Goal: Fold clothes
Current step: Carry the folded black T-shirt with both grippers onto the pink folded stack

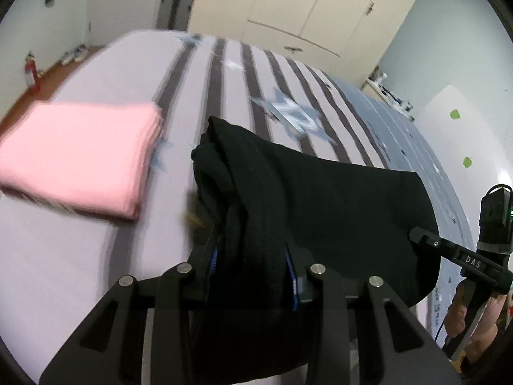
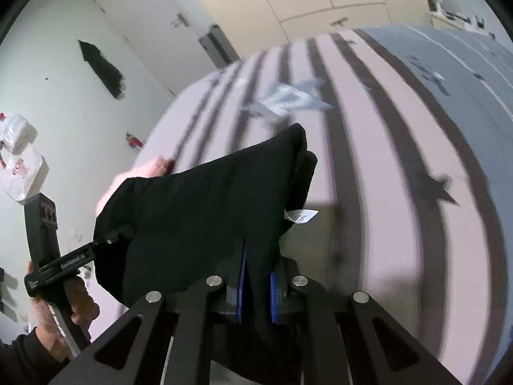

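A black garment hangs stretched between both grippers above the striped bed. My left gripper is shut on one thick bunched end of it. My right gripper is shut on the other end; a white label hangs from the cloth there. The right gripper also shows at the right edge of the left wrist view, and the left gripper at the left of the right wrist view. A folded pink garment lies flat on the bed to the left.
The bed has a lilac cover with dark stripes and a blue star print. Cream wardrobe doors stand behind it, a white wall and wooden floor to the left. A red bottle stands on the floor.
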A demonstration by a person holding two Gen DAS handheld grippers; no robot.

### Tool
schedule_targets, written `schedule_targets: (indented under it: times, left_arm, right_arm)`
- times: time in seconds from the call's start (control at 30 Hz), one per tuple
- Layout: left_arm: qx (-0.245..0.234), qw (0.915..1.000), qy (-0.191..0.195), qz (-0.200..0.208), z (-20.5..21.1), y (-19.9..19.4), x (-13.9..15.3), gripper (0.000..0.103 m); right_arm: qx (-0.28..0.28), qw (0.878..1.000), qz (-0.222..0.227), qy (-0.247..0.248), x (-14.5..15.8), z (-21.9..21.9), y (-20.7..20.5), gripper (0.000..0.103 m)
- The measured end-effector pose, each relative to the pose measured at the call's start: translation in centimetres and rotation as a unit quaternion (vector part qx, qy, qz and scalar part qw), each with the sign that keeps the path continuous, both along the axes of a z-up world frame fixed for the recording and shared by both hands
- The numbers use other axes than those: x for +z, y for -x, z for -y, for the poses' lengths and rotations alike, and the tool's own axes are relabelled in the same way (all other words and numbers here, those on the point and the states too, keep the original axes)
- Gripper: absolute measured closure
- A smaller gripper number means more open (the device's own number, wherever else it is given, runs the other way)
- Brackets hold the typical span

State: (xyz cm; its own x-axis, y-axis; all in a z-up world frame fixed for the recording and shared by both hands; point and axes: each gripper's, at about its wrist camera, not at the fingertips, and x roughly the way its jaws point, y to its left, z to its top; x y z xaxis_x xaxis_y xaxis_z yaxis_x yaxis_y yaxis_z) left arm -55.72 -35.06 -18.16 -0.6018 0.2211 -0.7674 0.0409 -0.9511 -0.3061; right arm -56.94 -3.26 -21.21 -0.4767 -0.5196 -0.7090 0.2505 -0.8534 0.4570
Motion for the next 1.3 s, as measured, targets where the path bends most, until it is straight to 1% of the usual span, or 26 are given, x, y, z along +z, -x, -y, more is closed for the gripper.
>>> schedule_targets:
  times: [0.17, 0.27, 0.4, 0.47, 0.5, 0.57, 0.67, 0.8, 0.87, 0.97, 1.1, 1.13, 1.2, 1.27, 1.3]
  left_arm:
    - [0.016, 0.9992, 0.035, -0.005, 10.0, 3.3, 2.9, 0.073]
    - [0.028, 0.9982, 0.052, -0.003, 16.5, 5.5, 4.2, 0.073]
    - [0.041, 0.9966, 0.071, 0.005, 23.0, 8.0, 4.2, 0.073]
    - [0.048, 0.996, 0.075, 0.01, 25.6, 9.0, 4.2, 0.073]
    - [0.052, 0.9958, 0.074, 0.012, 26.7, 9.5, 4.2, 0.073]
    - [0.06, 0.9961, 0.062, 0.02, 28.6, 10.6, 3.5, 0.073]
    - [0.066, 0.9959, 0.052, 0.033, 30.5, 11.0, 2.2, 0.073]
    - [0.064, 0.9963, 0.038, 0.043, 30.0, 10.5, 0.6, 0.073]
    - [0.059, 0.9966, 0.034, 0.047, 29.9, 10.6, -0.2, 0.073]
    - [0.056, 0.9971, 0.018, 0.048, 29.3, 10.7, -0.8, 0.073]
    - [0.048, 0.9978, 0.014, 0.043, 28.5, 10.7, -1.5, 0.073]
    - [0.051, 0.9974, 0.018, 0.046, 28.5, 10.7, -1.8, 0.073]
    - [0.056, 0.9971, 0.019, 0.048, 28.6, 11.0, -2.2, 0.073]
    - [0.061, 0.9969, 0.013, 0.048, 29.1, 11.2, -2.4, 0.073]
    - [0.062, 0.9969, 0.01, 0.048, 29.1, 11.1, -2.3, 0.073]
  right_arm:
    - [0.018, 0.999, -0.013, 0.029, 1.8, 10.7, 3.7, 0.093]
    - [0.029, 0.999, -0.017, 0.04, 2.1, 16.8, 6.0, 0.093]
    - [0.041, 0.998, -0.017, 0.046, 1.8, 24.4, 8.8, 0.093]
    - [0.042, 0.998, -0.016, 0.047, 1.4, 27.2, 9.7, 0.093]
    - [0.044, 0.998, -0.012, 0.047, 1.1, 28.6, 10.1, 0.093]
    - [0.046, 0.998, -0.007, 0.044, 0.6, 30.4, 10.4, 0.093]
    - [0.053, 0.998, -0.001, 0.032, -0.1, 32.5, 10.6, 0.093]
    - [0.056, 0.998, 0.013, 0.018, -1.1, 33.7, 10.9, 0.093]
    - [0.057, 0.998, 0.021, 0.014, -1.3, 34.0, 11.1, 0.093]
    - [0.056, 0.998, 0.029, 0.005, -2.0, 33.7, 11.3, 0.093]
    - [0.049, 0.999, 0.022, 0.003, -1.9, 32.7, 11.4, 0.093]
    - [0.046, 0.998, 0.029, 0.008, -2.2, 32.5, 11.6, 0.093]
    - [0.048, 0.998, 0.047, 0.002, -3.5, 32.9, 12.0, 0.093]
    - [0.054, 0.997, 0.047, -0.007, -4.2, 33.4, 12.1, 0.093]
    - [0.055, 0.997, 0.045, -0.001, -4.2, 33.3, 12.2, 0.093]
